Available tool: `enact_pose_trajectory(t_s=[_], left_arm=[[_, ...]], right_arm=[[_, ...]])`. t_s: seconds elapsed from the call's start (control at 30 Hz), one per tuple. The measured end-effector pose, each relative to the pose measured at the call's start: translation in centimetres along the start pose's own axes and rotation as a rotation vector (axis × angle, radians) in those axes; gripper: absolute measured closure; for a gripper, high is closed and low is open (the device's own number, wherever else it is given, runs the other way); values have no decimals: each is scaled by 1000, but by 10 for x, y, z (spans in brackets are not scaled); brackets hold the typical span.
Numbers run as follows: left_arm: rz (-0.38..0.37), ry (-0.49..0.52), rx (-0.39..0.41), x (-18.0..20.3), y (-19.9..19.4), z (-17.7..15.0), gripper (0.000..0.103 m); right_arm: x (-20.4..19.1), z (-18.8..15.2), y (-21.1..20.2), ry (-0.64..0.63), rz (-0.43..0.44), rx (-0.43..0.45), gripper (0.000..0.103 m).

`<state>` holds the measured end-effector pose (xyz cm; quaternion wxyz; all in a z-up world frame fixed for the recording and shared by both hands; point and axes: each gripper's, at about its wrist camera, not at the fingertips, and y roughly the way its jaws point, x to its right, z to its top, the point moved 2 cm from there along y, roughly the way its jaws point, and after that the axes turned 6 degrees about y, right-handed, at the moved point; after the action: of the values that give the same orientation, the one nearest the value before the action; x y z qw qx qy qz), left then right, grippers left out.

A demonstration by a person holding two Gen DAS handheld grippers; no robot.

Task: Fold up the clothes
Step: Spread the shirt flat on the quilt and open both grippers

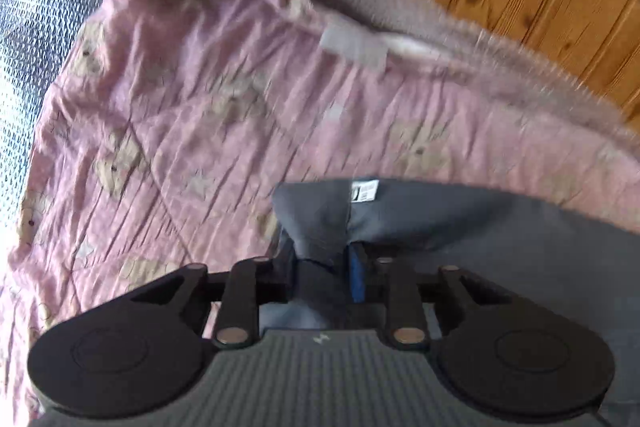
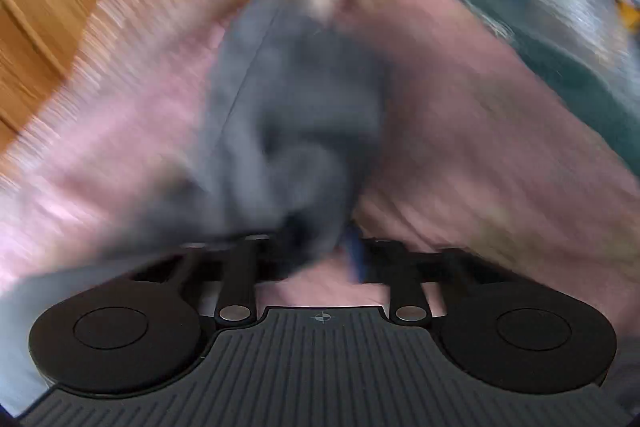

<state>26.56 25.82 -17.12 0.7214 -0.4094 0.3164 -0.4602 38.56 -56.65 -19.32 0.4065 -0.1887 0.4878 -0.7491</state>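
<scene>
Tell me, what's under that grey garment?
A pink quilt printed with teddy bears lies under the grey garment. What lies beneath the quilt is covered, and so is the quilt directly below the garment.

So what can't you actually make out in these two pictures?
- Right wrist view: motion blur smears the grey garment; its shape is unreadable.
- Left wrist view: the garment's label is too small to read.
- Left wrist view: the left gripper hides the pinched fabric; the frame edge crops the pink blanket.

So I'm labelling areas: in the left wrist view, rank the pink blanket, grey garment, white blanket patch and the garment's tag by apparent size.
1. pink blanket
2. grey garment, though nearness inflates it
3. white patch
4. garment tag
</scene>
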Motion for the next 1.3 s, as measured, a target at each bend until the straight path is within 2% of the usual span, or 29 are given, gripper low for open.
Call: enact_pose_trajectory(t_s=[0.03,0.07,0.1,0.13,0.17,0.2,0.23,0.3,0.37,0.4,0.47,0.53,0.6,0.67,0.73,0.83,0.9,1.03,1.1,1.23,1.3], left_arm=[[21,11,13,2,-7,-4,73],[15,2,47,-1,-23,-11,68],[-8,-18,93,-6,-45,-19,62],[-45,-38,122,-11,-65,-30,52],[-91,-59,141,-16,-83,-44,48],[-133,-69,137,-20,-97,-61,47],[-165,-71,99,-19,-104,-80,42],[-172,-41,-27,-9,-102,-118,37],[-116,26,-122,7,-101,-151,37],[-99,46,-141,16,-105,-160,37],[-92,66,-160,33,-118,-173,32],[-99,99,-161,52,-134,-182,23],[-136,161,-121,75,-153,-185,22],[-174,225,-80,97,-173,-189,15],[-210,289,-42,119,-193,-199,13],[-267,359,-24,143,-214,-223,12],[-301,389,-33,155,-223,-243,12],[-309,402,-61,155,-236,-283,12],[-293,399,-74,149,-245,-300,12],[-245,395,-86,146,-265,-326,12],[-216,392,-83,151,-273,-336,12]], right_arm=[[11,-2,-19,36,24,50,56],[20,-6,-39,55,51,92,53],[29,-18,-62,40,86,120,38],[38,-29,-84,25,120,149,24],[46,-41,-106,10,155,177,21],[55,-52,-129,-6,189,205,20],[63,-65,-144,-36,207,219,17],[72,-100,-132,-177,150,140,12],[78,-136,-101,-315,46,13,15],[80,-150,-102,-360,-5,5,28],[84,-174,-110,-431,-73,5,27],[82,-181,-156,-411,35,85,10],[79,-190,-197,-460,138,141,3],[74,-202,-235,-555,225,182,3],[70,-216,-258,-705,236,207,3],[78,-237,-282,-847,180,220,2],[89,-251,-293,-895,142,200,2],[117,-272,-293,-869,95,127,2],[127,-280,-291,-854,121,120,2],[141,-281,-284,-867,249,111,2],[147,-277,-275,-897,255,119,2]])
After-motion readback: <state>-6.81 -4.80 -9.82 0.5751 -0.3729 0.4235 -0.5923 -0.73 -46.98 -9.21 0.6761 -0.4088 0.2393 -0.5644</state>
